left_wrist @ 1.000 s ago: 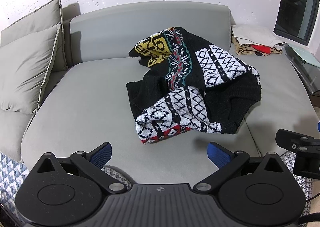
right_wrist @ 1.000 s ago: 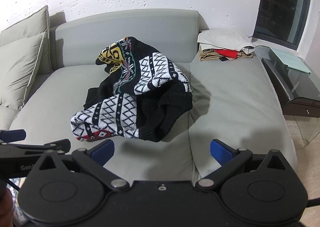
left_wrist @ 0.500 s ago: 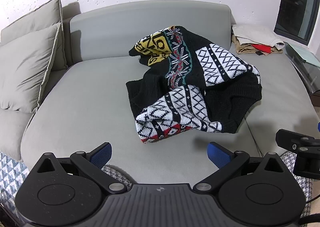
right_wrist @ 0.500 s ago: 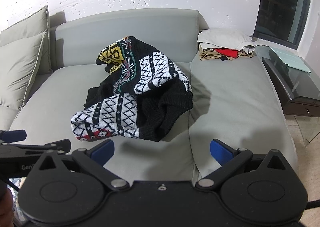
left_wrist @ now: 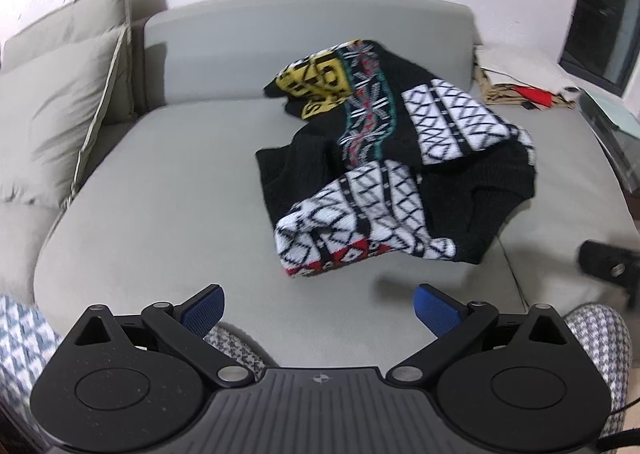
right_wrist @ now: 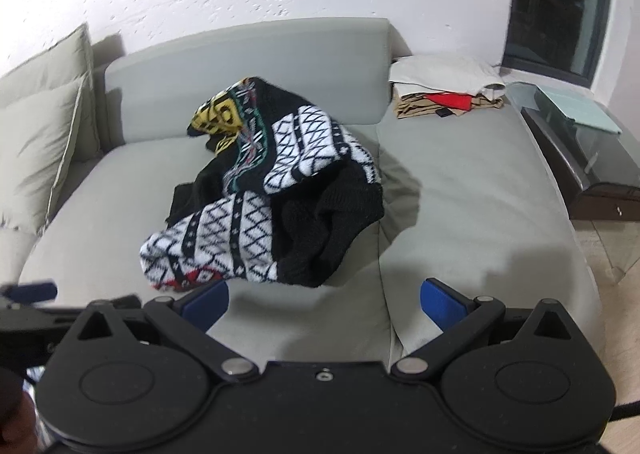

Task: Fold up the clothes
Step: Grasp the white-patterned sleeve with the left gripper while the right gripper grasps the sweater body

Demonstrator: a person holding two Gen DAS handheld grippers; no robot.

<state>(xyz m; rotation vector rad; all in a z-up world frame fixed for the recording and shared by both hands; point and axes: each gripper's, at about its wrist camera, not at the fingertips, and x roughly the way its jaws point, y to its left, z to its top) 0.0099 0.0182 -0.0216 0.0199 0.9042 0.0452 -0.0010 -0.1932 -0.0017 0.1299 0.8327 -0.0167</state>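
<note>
My left tool [left_wrist: 319, 308] hangs over the front edge of the grey fabric sofa [left_wrist: 168, 194], its blue-padded fingers [left_wrist: 202, 310] spread wide with nothing between them. My right tool [right_wrist: 325, 304] is just as wide open and empty, also at the sofa's front edge.

The crumpled black knitted sweater with white diamond bands, a yellow patch and red trim [left_wrist: 396, 170] lies in a heap on the sofa seat, roughly mid-cushion, ahead of both tools and touching neither. Its red-trimmed white end points toward the front edge.

At the sofa's far right end, against the backrest, sits a small stack of folded clothes, pale on top with tan and red beneath [right_wrist: 444, 88]. Two grey cushions [left_wrist: 60, 106] lean at the sofa's left end.
</note>
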